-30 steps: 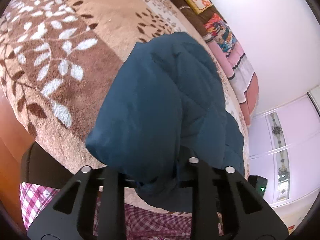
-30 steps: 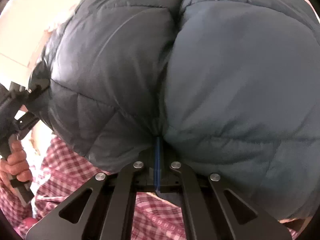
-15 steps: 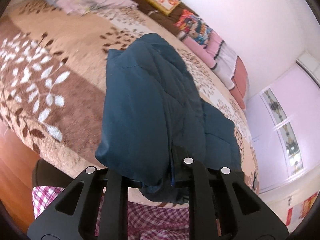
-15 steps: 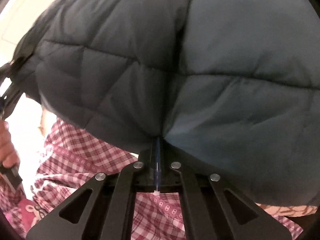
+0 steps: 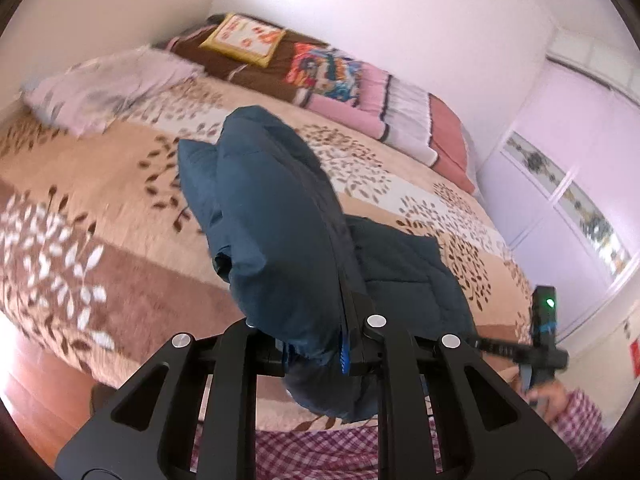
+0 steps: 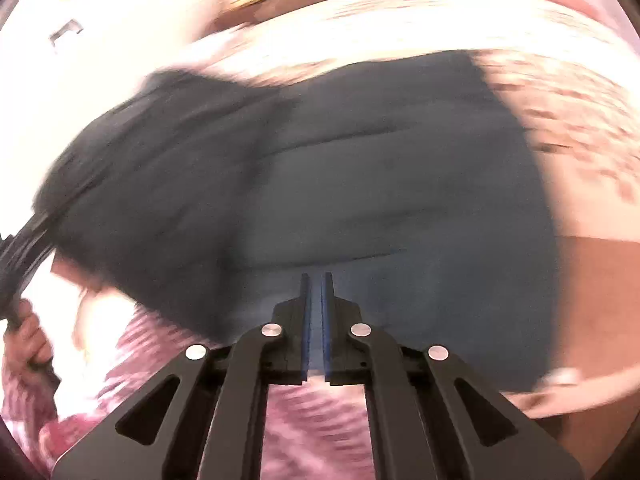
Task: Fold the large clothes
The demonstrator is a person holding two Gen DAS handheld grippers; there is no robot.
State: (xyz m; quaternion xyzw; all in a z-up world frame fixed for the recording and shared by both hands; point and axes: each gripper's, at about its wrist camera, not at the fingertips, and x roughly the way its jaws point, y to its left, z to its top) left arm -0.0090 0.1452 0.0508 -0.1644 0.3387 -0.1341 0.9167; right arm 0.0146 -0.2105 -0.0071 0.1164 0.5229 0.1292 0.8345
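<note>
Dark teal quilted jacket, bunched, lifted above bed.

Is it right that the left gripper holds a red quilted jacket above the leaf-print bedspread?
Not quite. The quilted jacket is dark blue, not red. The left wrist view shows the left gripper clamped on it above the leaf-print bedspread.

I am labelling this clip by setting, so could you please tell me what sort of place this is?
Most likely a home bedroom: a wide bed under a leaf-patterned cover, pillows lined along the wall, and what looks like a pale built-in wardrobe beside it.
</note>
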